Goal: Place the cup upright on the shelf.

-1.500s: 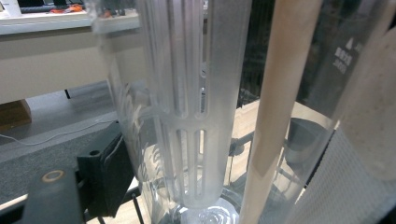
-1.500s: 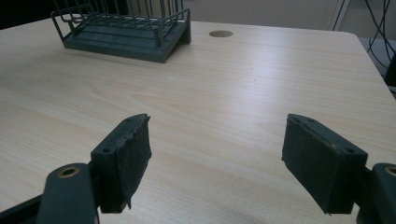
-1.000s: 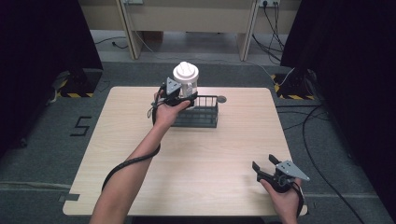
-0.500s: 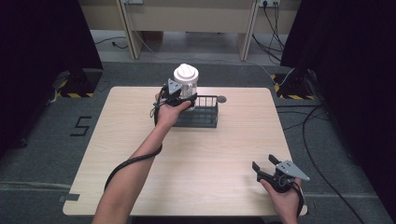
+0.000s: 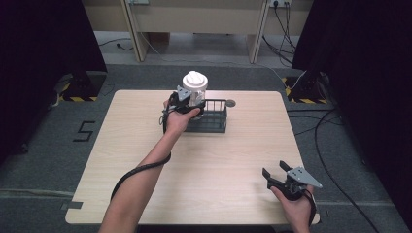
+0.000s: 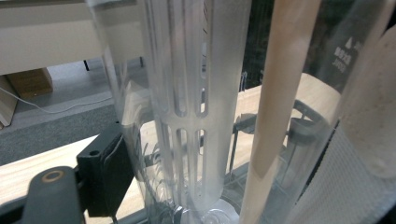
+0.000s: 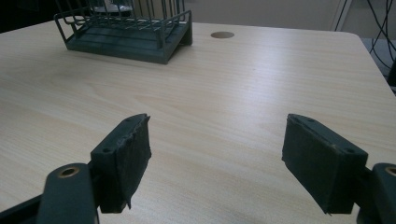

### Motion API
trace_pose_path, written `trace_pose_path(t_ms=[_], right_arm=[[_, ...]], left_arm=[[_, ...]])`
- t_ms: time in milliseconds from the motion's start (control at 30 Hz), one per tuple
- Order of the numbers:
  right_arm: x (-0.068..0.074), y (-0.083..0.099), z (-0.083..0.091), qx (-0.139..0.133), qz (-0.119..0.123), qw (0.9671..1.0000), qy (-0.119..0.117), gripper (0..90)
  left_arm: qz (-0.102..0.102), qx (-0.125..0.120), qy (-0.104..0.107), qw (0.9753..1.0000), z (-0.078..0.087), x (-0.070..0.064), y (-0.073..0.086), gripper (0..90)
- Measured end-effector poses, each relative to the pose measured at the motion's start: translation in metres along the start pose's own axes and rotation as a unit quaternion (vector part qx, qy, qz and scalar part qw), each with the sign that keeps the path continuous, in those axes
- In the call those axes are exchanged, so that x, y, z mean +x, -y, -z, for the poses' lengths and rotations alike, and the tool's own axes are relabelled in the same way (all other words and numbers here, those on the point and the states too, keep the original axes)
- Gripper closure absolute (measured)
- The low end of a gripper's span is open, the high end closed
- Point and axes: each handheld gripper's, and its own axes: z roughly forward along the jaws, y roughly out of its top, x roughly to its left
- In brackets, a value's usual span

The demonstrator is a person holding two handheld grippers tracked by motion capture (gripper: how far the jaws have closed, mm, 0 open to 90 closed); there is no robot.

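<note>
My left gripper [image 5: 187, 102] is clamped on the jar [image 5: 195, 87], a clear plastic one with a white lid, held at the left end of the wire rack [image 5: 209, 117] near the tabletop's [image 5: 145, 145] far edge. In the left gripper view a pad presses the jar's smooth wall [image 6: 187, 93], so I judge it could slip or twist if my squeeze loosens, and its base could catch the rack's wires and tip. The far edge is close behind, so a fumble there might send it off. My right gripper [image 5: 277, 175] rests wide open and empty by the near right corner, well apart. Between us lies broad bare wood, good room for moving.
</note>
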Motion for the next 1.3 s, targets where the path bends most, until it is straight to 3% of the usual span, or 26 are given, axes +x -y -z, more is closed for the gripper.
trace_pose_path(t_ms=[233, 967, 1300], right_arm=[[0.0, 0.0, 0.0, 0.0, -0.001, 1.0, -0.001, 24.1], [0.0, 0.0, 0.0, 0.001, -0.004, 1.0, -0.003, 24.1], [0.0, 0.0, 0.0, 0.003, -0.003, 1.0, -0.003, 23.9]], left_arm=[[-0.006, 0.008, -0.002, 0.9999, -0.003, -0.002, 0.004, 17.6], [0.009, 0.012, -0.006, 0.9999, -0.005, -0.002, 0.012, 17.1], [-0.003, 0.013, -0.001, 0.9999, 0.001, -0.002, 0.013, 16.1]])
